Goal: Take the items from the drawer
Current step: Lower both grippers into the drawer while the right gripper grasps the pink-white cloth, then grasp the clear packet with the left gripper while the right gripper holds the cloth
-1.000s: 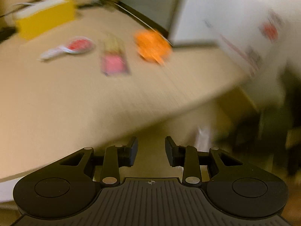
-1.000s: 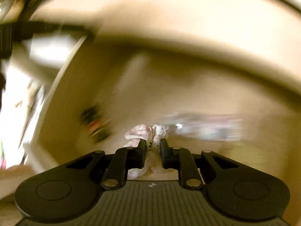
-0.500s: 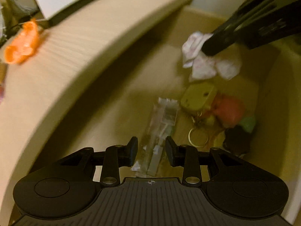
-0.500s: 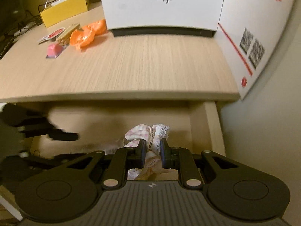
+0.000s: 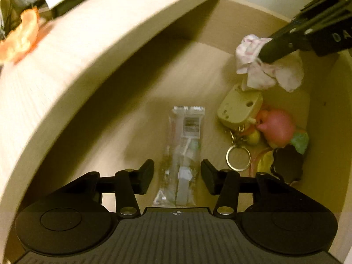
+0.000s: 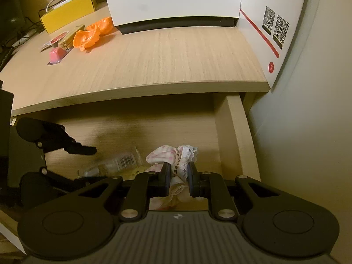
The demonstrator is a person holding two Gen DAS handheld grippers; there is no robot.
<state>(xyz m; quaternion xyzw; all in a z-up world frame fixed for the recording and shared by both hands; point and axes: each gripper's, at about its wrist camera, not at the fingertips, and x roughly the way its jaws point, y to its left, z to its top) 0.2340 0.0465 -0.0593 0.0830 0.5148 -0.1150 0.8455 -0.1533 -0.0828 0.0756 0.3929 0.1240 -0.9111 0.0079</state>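
Observation:
The open wooden drawer (image 5: 222, 50) lies under the desk edge. A clear plastic packet (image 5: 183, 151) lies on its floor, and my left gripper (image 5: 177, 175) hangs over it with jaws opening wide, one finger on each side, pads not touching it. My right gripper (image 6: 177, 177) is shut on a pink-and-white cloth (image 6: 173, 157), lifted above the drawer's right side; in the left wrist view the same cloth (image 5: 264, 70) hangs from the right gripper's black fingers (image 5: 277, 50). A yellow-green keychain case (image 5: 238, 107), its ring (image 5: 238, 158) and a pink toy (image 5: 277, 127) sit at the drawer's right.
The desk top (image 6: 154, 59) carries a white aigo box (image 6: 173, 0), orange peel pieces (image 6: 90, 36), a pink packet (image 6: 56, 55) and a yellow box (image 6: 68, 11). A black flower-shaped piece (image 5: 288, 164) and a green bit (image 5: 300, 142) lie in the drawer's right corner. A wall (image 6: 308, 110) stands right.
My left gripper swung from above the desk top down into the drawer and its jaws spread wide around the packet. My right gripper lifted the cloth up out of the drawer.

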